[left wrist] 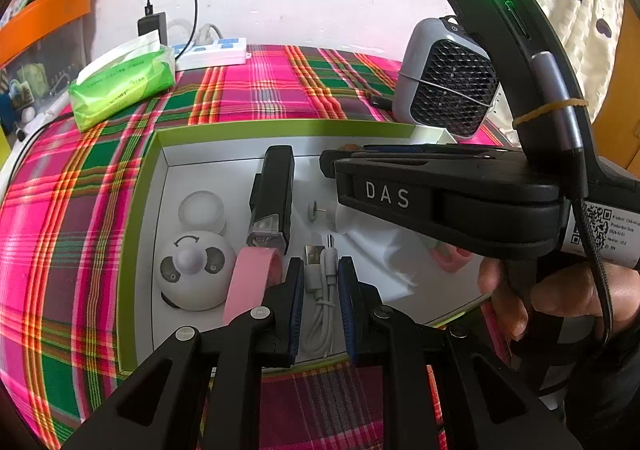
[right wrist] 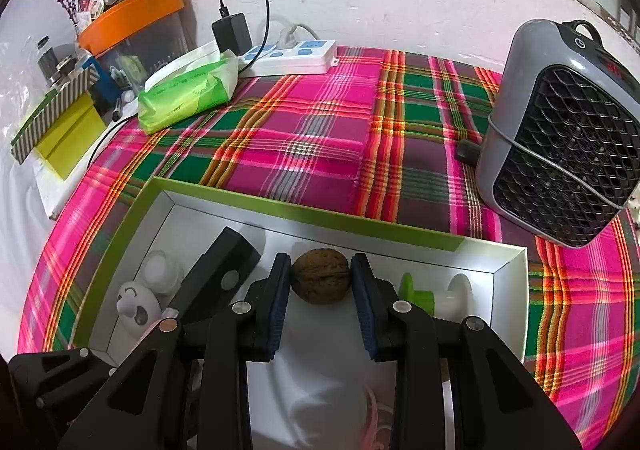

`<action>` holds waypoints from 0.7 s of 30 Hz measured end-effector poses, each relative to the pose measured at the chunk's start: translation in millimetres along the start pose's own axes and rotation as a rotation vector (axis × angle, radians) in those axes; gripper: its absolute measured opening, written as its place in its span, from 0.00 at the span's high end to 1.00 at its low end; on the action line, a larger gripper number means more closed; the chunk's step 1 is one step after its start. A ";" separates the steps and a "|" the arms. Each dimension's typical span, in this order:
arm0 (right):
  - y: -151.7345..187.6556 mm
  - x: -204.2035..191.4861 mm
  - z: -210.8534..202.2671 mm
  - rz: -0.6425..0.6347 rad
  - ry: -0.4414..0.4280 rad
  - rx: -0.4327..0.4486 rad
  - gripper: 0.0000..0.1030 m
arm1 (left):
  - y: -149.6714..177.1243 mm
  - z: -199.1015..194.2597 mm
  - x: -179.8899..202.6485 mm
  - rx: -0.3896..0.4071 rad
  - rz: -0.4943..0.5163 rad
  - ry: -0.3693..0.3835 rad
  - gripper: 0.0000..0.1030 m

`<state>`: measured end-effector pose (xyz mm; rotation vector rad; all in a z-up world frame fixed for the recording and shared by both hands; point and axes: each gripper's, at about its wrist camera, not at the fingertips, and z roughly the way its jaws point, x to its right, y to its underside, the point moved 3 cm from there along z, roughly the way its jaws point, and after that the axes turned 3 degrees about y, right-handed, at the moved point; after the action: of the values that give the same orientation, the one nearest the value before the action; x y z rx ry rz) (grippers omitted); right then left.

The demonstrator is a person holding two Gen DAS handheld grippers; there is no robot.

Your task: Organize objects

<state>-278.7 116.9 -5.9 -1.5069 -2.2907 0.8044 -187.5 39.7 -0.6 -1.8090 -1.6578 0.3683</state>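
A white box with a green rim (left wrist: 140, 210) lies on the plaid cloth. My left gripper (left wrist: 320, 282) reaches down into it, its blue pads closed against a coiled white USB cable (left wrist: 320, 310). A pink strap (left wrist: 248, 282), a white panda-faced gadget (left wrist: 192, 270) and a black bike light (left wrist: 272, 194) lie beside the cable. My right gripper (right wrist: 320, 290) is shut on a brown walnut (right wrist: 321, 276), held over the far part of the box (right wrist: 224, 198). Its black body (left wrist: 440, 202) crosses the left wrist view, held by a hand (left wrist: 560, 290).
A grey fan heater (right wrist: 560, 138) stands at the right on the cloth. A green tissue pack (right wrist: 188, 94) and a white power strip (right wrist: 296, 54) sit at the back. A green-and-white spool (right wrist: 424, 294) lies in the box's right end. An orange bin (right wrist: 132, 18) stands far left.
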 end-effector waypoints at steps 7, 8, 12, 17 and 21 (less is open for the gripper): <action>0.0 2.7 -1.5 0.036 -0.011 0.006 0.66 | 0.7 0.9 -5.3 -0.003 -0.011 -0.009 0.77; 0.4 2.6 -2.3 0.037 -0.012 0.007 0.64 | 0.6 0.8 -5.8 -0.002 -0.011 -0.011 0.75; 1.7 1.4 -7.8 0.042 -0.010 0.021 0.60 | 0.6 -1.9 -5.3 0.001 -0.008 -0.015 0.72; 3.2 1.3 -17.8 0.055 -0.004 0.043 0.59 | 1.6 -7.4 -2.7 0.008 -0.001 -0.021 0.70; 6.9 0.8 -28.9 0.064 0.005 0.062 0.56 | 3.9 -16.7 -0.4 0.018 0.005 -0.015 0.69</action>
<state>-258.9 128.3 13.3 -1.5596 -2.2032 0.8788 -174.4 34.9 9.5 -1.8017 -1.6552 0.3997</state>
